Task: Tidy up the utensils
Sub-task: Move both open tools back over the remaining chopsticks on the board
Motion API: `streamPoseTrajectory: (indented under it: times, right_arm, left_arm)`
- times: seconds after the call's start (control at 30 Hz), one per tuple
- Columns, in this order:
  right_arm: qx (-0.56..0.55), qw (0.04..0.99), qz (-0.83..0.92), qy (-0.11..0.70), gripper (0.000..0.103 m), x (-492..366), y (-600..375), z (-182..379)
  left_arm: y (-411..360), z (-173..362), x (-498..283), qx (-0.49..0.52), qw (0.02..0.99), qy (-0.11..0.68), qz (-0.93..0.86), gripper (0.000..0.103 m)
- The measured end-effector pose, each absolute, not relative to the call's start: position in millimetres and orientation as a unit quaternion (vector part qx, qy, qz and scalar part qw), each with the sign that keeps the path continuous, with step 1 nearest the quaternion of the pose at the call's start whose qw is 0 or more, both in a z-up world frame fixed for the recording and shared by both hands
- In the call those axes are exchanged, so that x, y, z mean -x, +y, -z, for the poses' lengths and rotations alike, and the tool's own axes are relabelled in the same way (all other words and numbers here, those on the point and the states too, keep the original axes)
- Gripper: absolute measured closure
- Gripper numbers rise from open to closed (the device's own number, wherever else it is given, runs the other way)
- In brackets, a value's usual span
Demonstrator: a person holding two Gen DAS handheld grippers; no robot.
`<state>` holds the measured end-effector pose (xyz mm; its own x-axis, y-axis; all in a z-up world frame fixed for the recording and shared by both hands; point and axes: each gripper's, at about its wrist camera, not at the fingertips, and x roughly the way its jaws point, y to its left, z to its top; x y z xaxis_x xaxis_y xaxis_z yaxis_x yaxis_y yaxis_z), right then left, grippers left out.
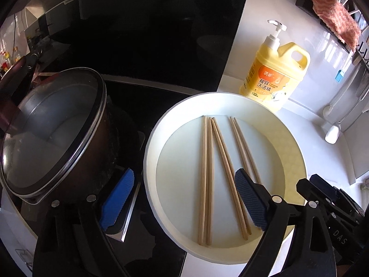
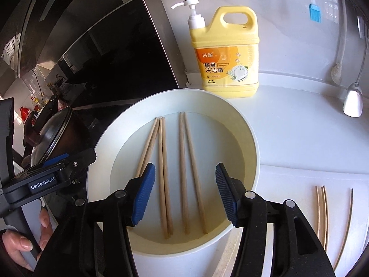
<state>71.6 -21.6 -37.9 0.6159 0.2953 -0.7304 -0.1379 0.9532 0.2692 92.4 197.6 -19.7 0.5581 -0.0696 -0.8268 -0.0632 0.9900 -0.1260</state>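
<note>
Several wooden chopsticks (image 1: 207, 180) lie in a round white basin (image 1: 150, 152) on the counter; they also show in the right wrist view (image 2: 165, 175), inside the same basin (image 2: 251, 147). My left gripper (image 1: 184, 198) is open and empty, its jaws spread wide over the basin's left rim. My right gripper (image 2: 184, 194) is open and empty, hovering above the near ends of the chopsticks. Three more chopsticks (image 2: 322, 214) lie on the white counter to the right of the basin.
A lidded dark pot (image 1: 53, 138) stands on the black cooktop left of the basin. A yellow dish-soap bottle (image 2: 227, 53) stands behind the basin. Brushes and a spoon (image 2: 352, 99) hang at the right wall. A pink cloth (image 1: 334, 16) hangs on a rack.
</note>
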Motion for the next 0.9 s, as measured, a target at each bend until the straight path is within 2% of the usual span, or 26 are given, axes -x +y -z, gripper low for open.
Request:
streamPoseTrajectory:
  times: [0.4, 0.9]
  right_arm:
    - [-0.124, 0.901, -0.058, 0.412, 0.05, -7, -63, 36]
    - [-0.155, 0.899, 0.044, 0.408, 0.043, 77, -171, 55]
  left_arm:
    - [153, 16, -68, 0.023, 0.881, 0.469, 0.061, 0.013]
    - [37, 15, -25, -0.014, 0.878, 0.455, 0.149, 0.008]
